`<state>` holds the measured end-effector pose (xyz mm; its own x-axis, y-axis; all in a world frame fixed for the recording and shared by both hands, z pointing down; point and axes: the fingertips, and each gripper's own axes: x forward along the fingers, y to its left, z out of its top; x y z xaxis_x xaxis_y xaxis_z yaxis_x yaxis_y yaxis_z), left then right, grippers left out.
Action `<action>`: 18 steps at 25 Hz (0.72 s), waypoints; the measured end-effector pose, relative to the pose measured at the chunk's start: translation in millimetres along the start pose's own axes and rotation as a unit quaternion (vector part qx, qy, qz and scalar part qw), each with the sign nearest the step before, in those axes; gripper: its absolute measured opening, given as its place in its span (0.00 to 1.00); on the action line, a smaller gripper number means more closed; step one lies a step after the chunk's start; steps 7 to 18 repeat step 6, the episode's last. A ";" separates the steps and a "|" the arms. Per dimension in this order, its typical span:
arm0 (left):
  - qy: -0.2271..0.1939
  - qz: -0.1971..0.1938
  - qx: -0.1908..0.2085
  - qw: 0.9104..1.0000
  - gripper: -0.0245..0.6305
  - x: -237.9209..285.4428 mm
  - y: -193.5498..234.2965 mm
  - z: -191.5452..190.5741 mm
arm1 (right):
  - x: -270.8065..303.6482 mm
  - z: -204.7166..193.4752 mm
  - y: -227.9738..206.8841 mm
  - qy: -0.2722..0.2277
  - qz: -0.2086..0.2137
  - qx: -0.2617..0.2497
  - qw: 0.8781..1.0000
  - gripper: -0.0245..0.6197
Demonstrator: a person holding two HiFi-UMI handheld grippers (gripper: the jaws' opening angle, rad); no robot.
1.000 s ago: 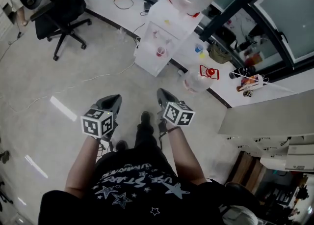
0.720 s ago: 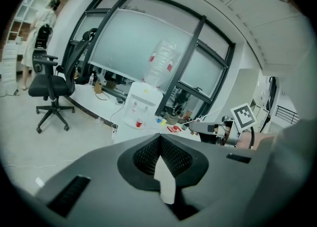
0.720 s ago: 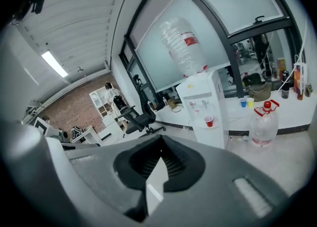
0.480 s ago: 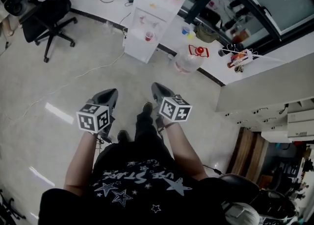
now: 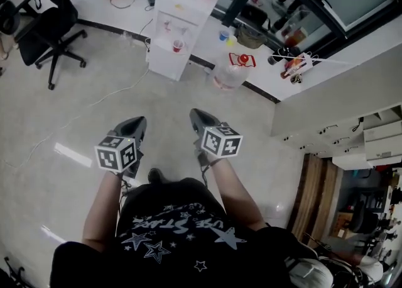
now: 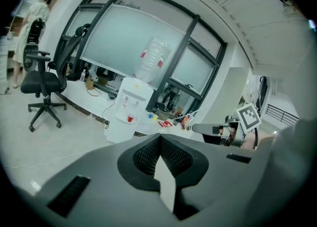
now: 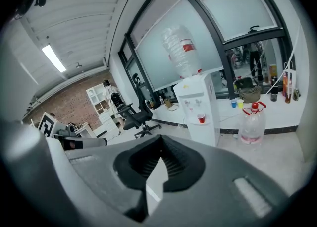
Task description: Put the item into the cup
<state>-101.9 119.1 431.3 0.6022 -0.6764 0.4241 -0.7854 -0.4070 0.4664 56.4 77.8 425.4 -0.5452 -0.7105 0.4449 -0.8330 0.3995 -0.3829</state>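
Note:
A red cup [image 5: 178,46] stands in the tap recess of a white water dispenser [image 5: 179,4] across the floor, well ahead of me. It shows too as the red cup [image 6: 130,118] and the red cup [image 7: 201,117] in the gripper views. Small blue [image 7: 233,103] and yellow [image 7: 240,102] cups sit on the white ledge beside the dispenser. My left gripper [image 5: 137,124] and right gripper [image 5: 198,117] are held side by side at waist height. Both are shut with nothing between the jaws, as the left gripper [image 6: 159,137] and right gripper [image 7: 161,139] views show. No loose item to carry shows.
A big water bottle with a red cap [image 5: 231,72] stands on the floor right of the dispenser. A black office chair [image 5: 53,26] is at the far left. A cable [image 5: 94,101] trails over the tiled floor. A person in a white coat [image 6: 29,32] stands far off.
The head view has swung: dispenser, chair and ledge slid up and left in the picture, and a foot seen ahead is gone. Both grippers stay shut in front of the body.

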 end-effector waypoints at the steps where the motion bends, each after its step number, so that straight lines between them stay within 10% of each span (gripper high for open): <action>1: 0.000 0.001 0.000 1.000 0.05 0.0 -0.5 -0.5 | -1.5 1.9 0.6 -0.005 -0.001 -0.004 1.000 0.04; 18: -0.003 0.010 -0.003 1.000 0.05 2.7 -6.5 -0.7 | -12.9 16.1 1.9 -0.027 -0.002 -0.035 0.999 0.04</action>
